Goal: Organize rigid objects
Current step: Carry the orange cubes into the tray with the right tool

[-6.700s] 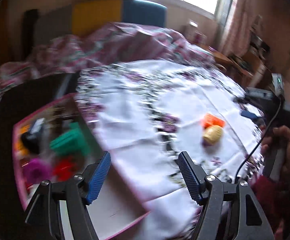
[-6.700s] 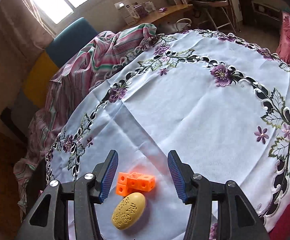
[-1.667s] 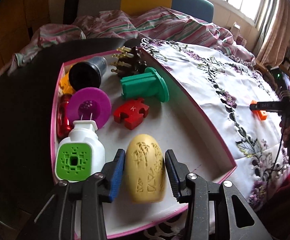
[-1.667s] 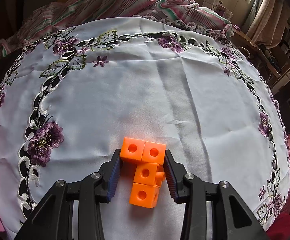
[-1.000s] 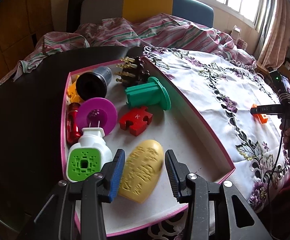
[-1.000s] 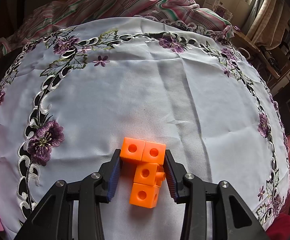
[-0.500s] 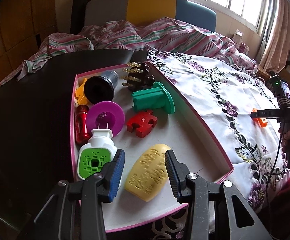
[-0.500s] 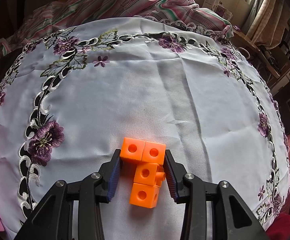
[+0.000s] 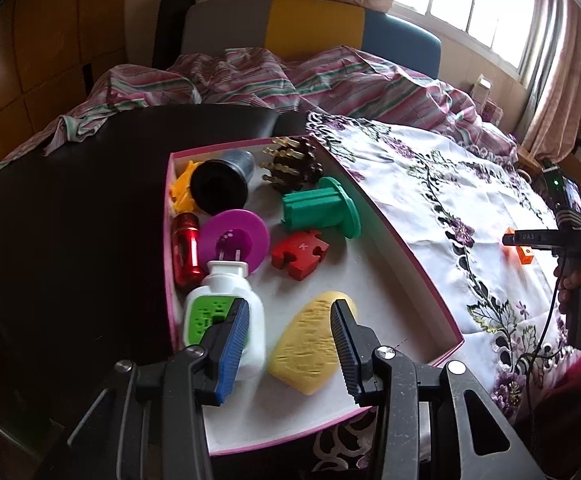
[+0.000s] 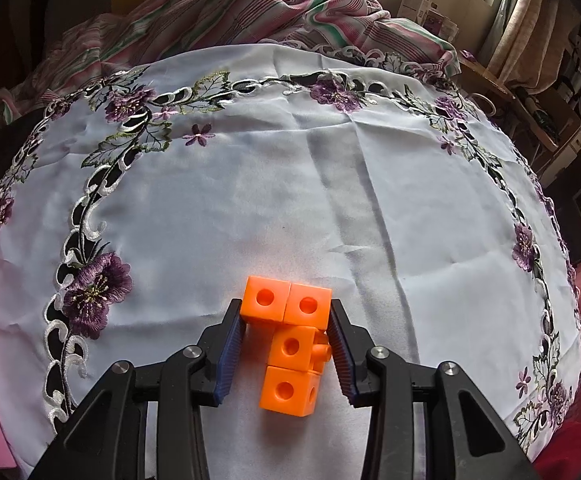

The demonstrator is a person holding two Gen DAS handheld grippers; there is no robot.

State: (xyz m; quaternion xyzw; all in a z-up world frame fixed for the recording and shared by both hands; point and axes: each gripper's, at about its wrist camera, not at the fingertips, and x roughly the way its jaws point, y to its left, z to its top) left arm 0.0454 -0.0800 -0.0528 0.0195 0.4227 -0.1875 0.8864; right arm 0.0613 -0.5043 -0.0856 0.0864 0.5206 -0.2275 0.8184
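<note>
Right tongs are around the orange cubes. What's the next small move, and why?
Probably a short straight lift. The right tongs are shut on the orange cube piece, which seems to rest on the tablecloth. It has to clear the cloth before going to the pink box.

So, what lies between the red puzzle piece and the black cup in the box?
In the left wrist view, the purple disc lies between the red puzzle piece and the black cup, a little off the straight line.
</note>
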